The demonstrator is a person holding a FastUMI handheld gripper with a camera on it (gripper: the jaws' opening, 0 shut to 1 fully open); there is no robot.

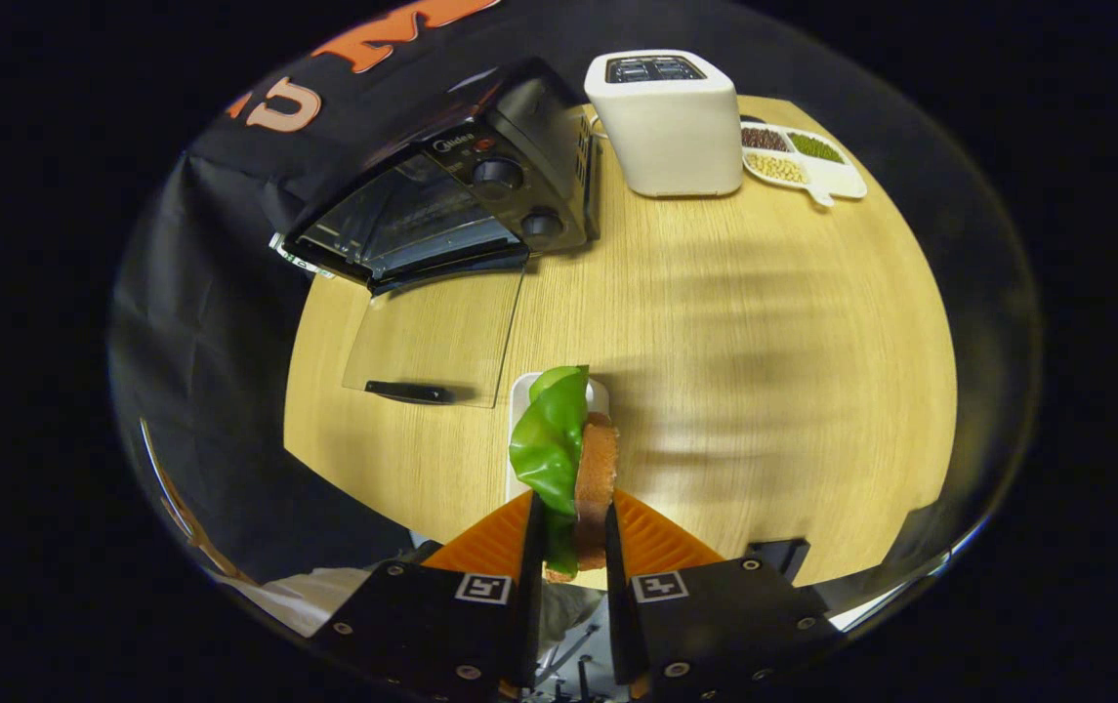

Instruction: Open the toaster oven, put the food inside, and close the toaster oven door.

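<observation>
Your gripper (573, 532) has both fingers pressed on the stacked food of green lettuce leaf and brown bread slice (568, 459), which stands on edge between them. Just beyond the food lies a white rectangular plate (517, 410) on the round light wooden table (764, 391). Ahead and to your left sits the black toaster oven (461, 186), its glass door (436, 342) folded down flat over the table toward you. Right of the oven stands a white pop-up toaster (668, 122), and right of that a white divided dish of beans (803, 161).

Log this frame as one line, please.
gripper: shut on food | toaster oven: door open | plate: beyond jaws | next: insert food
</observation>
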